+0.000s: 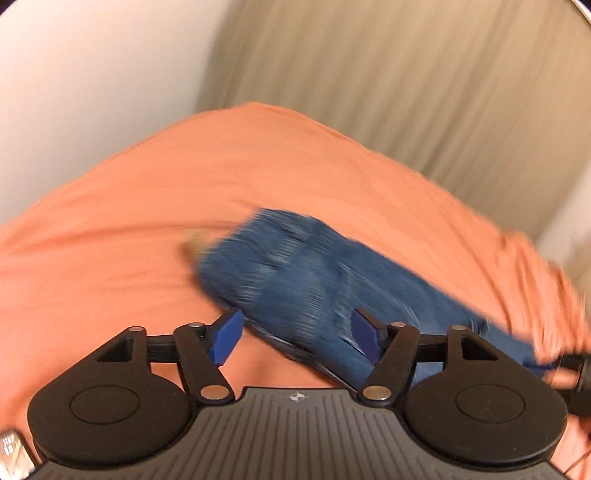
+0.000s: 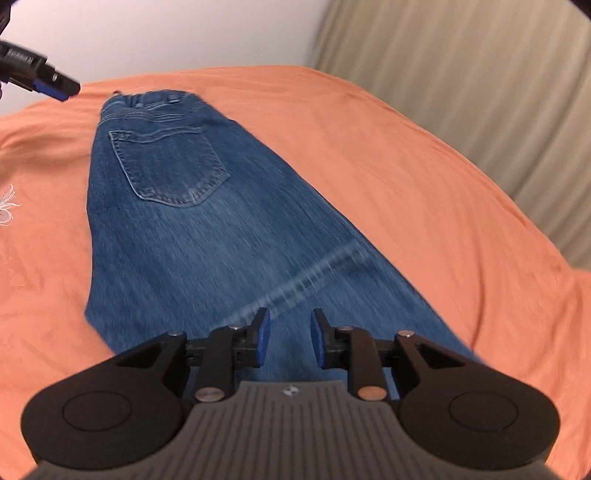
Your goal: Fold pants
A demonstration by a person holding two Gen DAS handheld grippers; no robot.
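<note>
- Both tongs are hovering empty near the cameras: the right gripper [image 2: 290, 338] is standing slightly parted, the left gripper [image 1: 295, 338] spread wide, neither grasping denim.
- Beyond them, the pants [image 2: 177, 221] are lying lengthwise on the orange bedspread [image 2: 406, 166], seemingly folded leg over leg.
- Crosswise folds are apparently remaining.

Orange bedsheet [image 2: 424, 177]; white wall [image 2: 184, 33]; beige curtain [image 2: 461, 74] behind.
</note>
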